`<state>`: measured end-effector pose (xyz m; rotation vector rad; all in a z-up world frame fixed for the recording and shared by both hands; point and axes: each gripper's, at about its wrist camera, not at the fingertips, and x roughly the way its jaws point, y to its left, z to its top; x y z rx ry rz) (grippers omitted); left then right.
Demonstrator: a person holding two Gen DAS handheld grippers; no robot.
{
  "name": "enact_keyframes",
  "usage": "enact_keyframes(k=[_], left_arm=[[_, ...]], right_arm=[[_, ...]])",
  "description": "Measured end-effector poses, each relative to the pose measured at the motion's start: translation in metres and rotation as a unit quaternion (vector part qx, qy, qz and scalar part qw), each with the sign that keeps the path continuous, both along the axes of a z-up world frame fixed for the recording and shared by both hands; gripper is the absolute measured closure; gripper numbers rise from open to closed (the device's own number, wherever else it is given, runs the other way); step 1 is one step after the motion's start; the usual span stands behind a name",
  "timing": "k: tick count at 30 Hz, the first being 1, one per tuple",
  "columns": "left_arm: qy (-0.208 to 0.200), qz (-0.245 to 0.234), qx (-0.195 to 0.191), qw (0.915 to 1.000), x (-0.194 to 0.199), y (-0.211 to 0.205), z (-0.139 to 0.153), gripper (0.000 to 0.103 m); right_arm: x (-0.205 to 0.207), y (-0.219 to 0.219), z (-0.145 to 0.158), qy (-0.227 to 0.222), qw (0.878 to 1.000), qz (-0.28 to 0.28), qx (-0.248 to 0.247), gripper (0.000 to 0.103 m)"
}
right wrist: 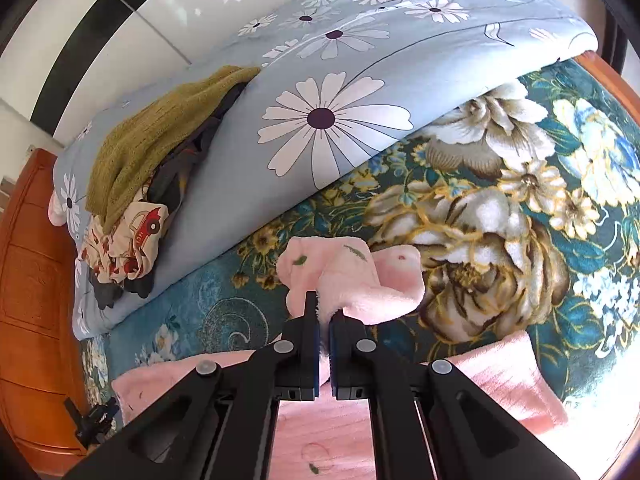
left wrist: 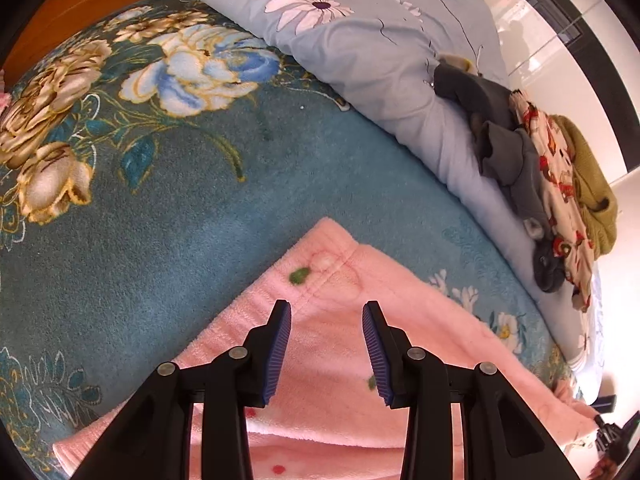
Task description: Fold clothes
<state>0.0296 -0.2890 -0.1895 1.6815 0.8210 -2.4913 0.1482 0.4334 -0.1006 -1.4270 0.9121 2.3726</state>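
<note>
A pink fleece garment (left wrist: 332, 352) with small green and red prints lies on the teal floral blanket (left wrist: 160, 208). My left gripper (left wrist: 326, 316) hangs just above it, jaws apart with nothing between the blue pads. In the right wrist view, my right gripper (right wrist: 324, 312) is shut on a bunched fold of the same pink garment (right wrist: 360, 280), lifted clear of the blanket (right wrist: 500, 220). The rest of the pink cloth (right wrist: 508, 380) spreads flat beneath and behind the fingers.
A light blue daisy-print duvet (left wrist: 380, 60) is heaped along the far side of the bed. On it lies a pile of clothes: grey (left wrist: 504, 148), a car-print piece (left wrist: 560, 200) and an olive knit (left wrist: 592, 184). A wooden bed frame (right wrist: 32, 280) borders the mattress.
</note>
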Motion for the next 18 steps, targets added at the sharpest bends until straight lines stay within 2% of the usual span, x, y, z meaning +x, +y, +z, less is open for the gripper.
enact_keyframes(k=[3, 5, 11, 13, 16, 17, 18], left_arm=[[0.006, 0.036, 0.031, 0.9988, -0.009, -0.014, -0.001, 0.062], [0.003, 0.038, 0.02, 0.9991, -0.022, -0.015, -0.004, 0.055], [-0.028, -0.02, 0.004, 0.9994, -0.053, -0.005, -0.027, 0.043], [-0.033, -0.045, -0.001, 0.9984, -0.058, 0.002, -0.034, 0.043], [-0.029, -0.057, -0.011, 0.9979, -0.06, 0.01, -0.035, 0.047], [-0.025, -0.063, -0.02, 0.9975, -0.059, 0.012, -0.034, 0.061], [-0.021, -0.068, -0.029, 0.9971, -0.058, 0.015, -0.034, 0.068]], right_arm=[[-0.011, -0.009, -0.002, 0.001, 1.0, 0.015, 0.001, 0.1], [-0.015, -0.013, -0.004, -0.001, 1.0, 0.021, 0.001, 0.1], [-0.013, -0.007, -0.006, -0.011, 1.0, 0.006, 0.0, 0.099], [-0.012, -0.006, -0.008, -0.017, 1.0, -0.002, -0.001, 0.099], [-0.013, -0.007, -0.009, -0.026, 1.0, -0.005, 0.004, 0.099], [-0.014, -0.008, -0.008, -0.028, 1.0, -0.004, 0.007, 0.099], [-0.015, -0.009, -0.008, -0.03, 1.0, -0.003, 0.01, 0.099]])
